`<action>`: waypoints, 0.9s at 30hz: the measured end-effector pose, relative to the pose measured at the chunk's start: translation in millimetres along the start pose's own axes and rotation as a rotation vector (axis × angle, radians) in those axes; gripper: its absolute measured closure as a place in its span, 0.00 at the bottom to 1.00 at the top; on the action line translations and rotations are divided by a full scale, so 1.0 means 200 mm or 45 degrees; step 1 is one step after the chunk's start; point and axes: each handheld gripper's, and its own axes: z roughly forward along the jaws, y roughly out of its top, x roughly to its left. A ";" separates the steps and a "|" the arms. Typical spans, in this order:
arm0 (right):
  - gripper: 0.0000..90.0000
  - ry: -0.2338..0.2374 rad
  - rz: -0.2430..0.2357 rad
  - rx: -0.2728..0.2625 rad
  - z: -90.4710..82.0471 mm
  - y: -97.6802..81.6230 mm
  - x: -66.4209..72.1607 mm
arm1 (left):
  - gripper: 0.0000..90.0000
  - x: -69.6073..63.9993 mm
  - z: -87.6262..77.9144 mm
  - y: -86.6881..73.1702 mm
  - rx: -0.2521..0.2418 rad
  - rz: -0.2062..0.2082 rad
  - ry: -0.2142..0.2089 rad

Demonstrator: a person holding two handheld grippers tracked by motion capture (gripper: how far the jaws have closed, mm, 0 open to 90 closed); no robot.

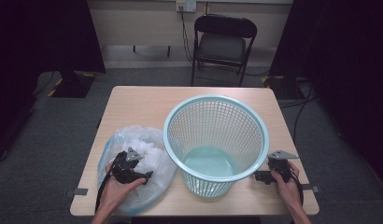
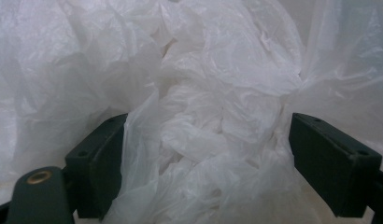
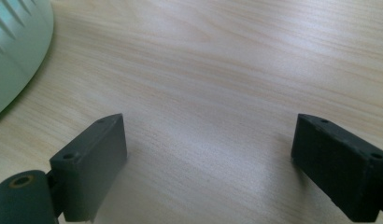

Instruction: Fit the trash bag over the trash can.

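Jaws apart on both: left gripper (image 1: 142, 176) straddles crinkled translucent plastic bag (image 2: 203, 116), possibly touching; right gripper (image 1: 260, 177) beside mesh basket (image 1: 216, 105)

A pale wood table (image 1: 133, 100) carries two things. A crumpled clear plastic bag (image 1: 154, 186) lies at its near left, under and around the left gripper (image 1: 133, 168), with loose folds bunched between that gripper's spread jaws; in the left gripper view the bag (image 2: 213, 116) rises ahead of them. A light green mesh basket (image 1: 216, 140) stands upright just right of the bag, between the two grippers. The right gripper (image 1: 269, 176) sits low beside the basket's base, jaws apart over bare tabletop (image 3: 236, 74), the basket wall (image 3: 17, 51) at its left.
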 end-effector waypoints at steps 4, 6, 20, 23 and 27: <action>0.11 -0.002 -0.004 -0.004 0.00 0.00 0.00 | 0.16 -0.02 0.03 0.00 0.036 0.019 0.037; 0.11 -0.001 -0.003 -0.004 0.00 0.00 0.00 | 0.16 -0.02 0.03 -0.01 0.034 0.021 0.044; 0.10 0.018 -0.018 -0.003 0.00 0.00 0.00 | 0.81 0.08 0.00 -0.03 -0.036 -0.063 -0.011; 0.10 0.022 -0.019 0.000 0.00 0.00 0.00 | 0.89 0.09 0.00 -0.03 -0.052 -0.082 -0.030; 0.10 0.023 -0.022 -0.001 0.00 0.00 0.00 | 0.92 0.10 -0.02 -0.02 -0.089 -0.070 -0.058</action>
